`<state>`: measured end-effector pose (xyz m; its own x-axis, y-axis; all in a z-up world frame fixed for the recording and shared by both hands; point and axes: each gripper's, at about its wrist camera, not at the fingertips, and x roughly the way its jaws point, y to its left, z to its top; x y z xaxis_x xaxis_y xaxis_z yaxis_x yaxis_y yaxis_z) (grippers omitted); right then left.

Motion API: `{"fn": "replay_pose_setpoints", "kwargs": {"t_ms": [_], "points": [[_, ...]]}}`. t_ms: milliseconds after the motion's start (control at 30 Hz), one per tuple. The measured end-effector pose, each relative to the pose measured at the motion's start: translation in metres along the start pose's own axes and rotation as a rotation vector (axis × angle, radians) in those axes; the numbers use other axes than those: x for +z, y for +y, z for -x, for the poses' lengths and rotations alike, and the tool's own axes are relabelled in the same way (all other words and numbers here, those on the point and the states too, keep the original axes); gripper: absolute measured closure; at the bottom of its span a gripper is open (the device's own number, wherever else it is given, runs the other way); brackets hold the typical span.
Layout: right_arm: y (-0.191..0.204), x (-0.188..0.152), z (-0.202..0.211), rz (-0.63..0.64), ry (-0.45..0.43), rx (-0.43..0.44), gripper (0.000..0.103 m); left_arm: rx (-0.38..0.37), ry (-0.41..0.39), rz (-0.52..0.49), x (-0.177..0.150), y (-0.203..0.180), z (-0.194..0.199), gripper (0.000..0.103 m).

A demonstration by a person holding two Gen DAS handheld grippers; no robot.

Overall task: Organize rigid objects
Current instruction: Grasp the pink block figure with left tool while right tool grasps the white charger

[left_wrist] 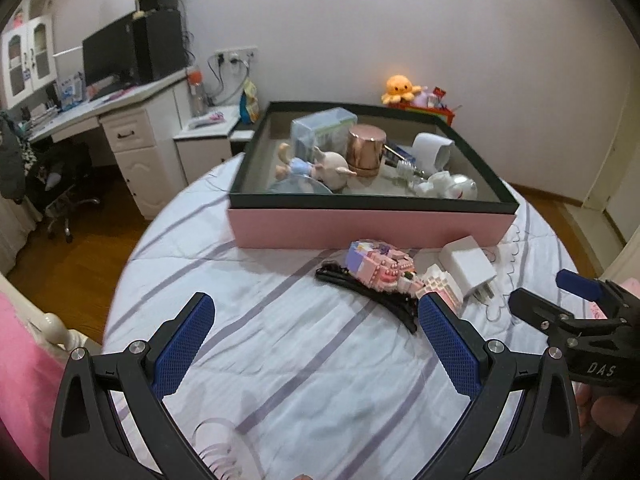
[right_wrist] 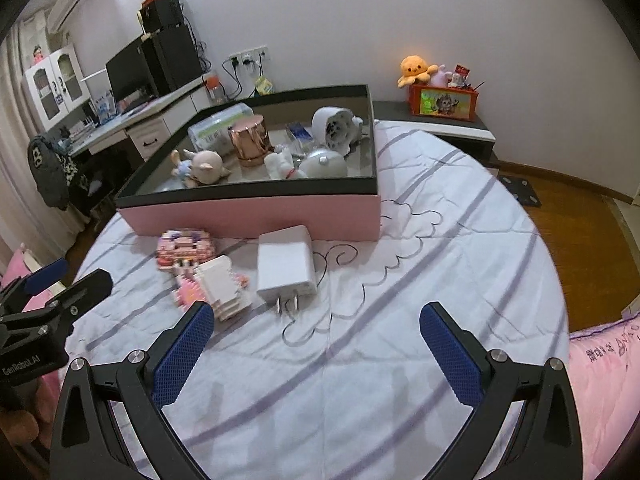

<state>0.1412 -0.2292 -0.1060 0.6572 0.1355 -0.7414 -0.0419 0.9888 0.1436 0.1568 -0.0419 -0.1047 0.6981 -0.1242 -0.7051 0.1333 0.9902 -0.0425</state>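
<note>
A pink box with a dark rim [left_wrist: 372, 229] [right_wrist: 256, 213] stands on the striped bed and holds a copper cup [left_wrist: 365, 150] [right_wrist: 251, 140], a pig figure [left_wrist: 328, 166] [right_wrist: 206, 166], a white mug [left_wrist: 434, 152] and other items. In front of it lie a pink brick model [left_wrist: 380, 267] [right_wrist: 184, 247], a white block piece [right_wrist: 222, 284], a white charger [left_wrist: 468, 266] [right_wrist: 286, 266] and a black hair clip [left_wrist: 360, 292]. My left gripper [left_wrist: 316, 340] is open and empty, just short of the clip. My right gripper [right_wrist: 316, 344] is open and empty, near the charger.
A desk with a monitor [left_wrist: 108, 60] and a chair stand at the left. A nightstand with an orange plush [right_wrist: 416, 70] and a red box [right_wrist: 442, 100] is behind the bed. A pink pillow [right_wrist: 600, 364] lies at the right. Wooden floor surrounds the bed.
</note>
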Motion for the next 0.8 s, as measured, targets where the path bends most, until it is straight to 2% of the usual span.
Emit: {"fn": "replay_pose_setpoints", "kwargs": {"t_ms": [233, 300, 400, 467, 533, 600, 667, 700, 800], "points": [[-0.001, 0.016, -0.037, 0.02, 0.039, 0.002, 0.001, -0.033, 0.032, -0.021, 0.015, -0.013, -0.035, 0.0], [0.001, 0.017, -0.046, 0.044, 0.055, -0.008, 0.006, -0.035, 0.043, -0.031, 0.016, -0.015, -0.043, 0.0], [0.005, 0.014, -0.062, 0.097, 0.09, -0.043, 0.008, -0.042, 0.065, -0.045, 0.015, -0.019, -0.055, 0.0], [0.005, 0.012, -0.064, 0.114, 0.082, -0.055, 0.009, -0.047, 0.073, -0.043, 0.014, -0.019, -0.063, 0.0], [0.006, 0.012, -0.063, 0.127, 0.077, -0.055, 0.014, -0.048, 0.078, -0.035, 0.015, -0.019, -0.07, 0.0], [0.008, 0.013, -0.061, 0.142, 0.068, -0.048, 0.03, -0.057, 0.082, -0.032, 0.017, -0.02, -0.075, 0.001], [0.01, 0.014, -0.061, 0.153, 0.067, -0.045, 0.034, -0.08, 0.083, -0.037, 0.018, -0.023, -0.079, 0.007], [0.01, 0.014, -0.062, 0.157, 0.069, -0.041, 0.035, -0.1, 0.091, -0.038, 0.018, -0.024, -0.082, 0.017], [0.013, 0.018, -0.063, 0.175, 0.071, -0.031, 0.04, -0.114, 0.086, -0.038, 0.018, -0.025, -0.082, 0.021]]}}
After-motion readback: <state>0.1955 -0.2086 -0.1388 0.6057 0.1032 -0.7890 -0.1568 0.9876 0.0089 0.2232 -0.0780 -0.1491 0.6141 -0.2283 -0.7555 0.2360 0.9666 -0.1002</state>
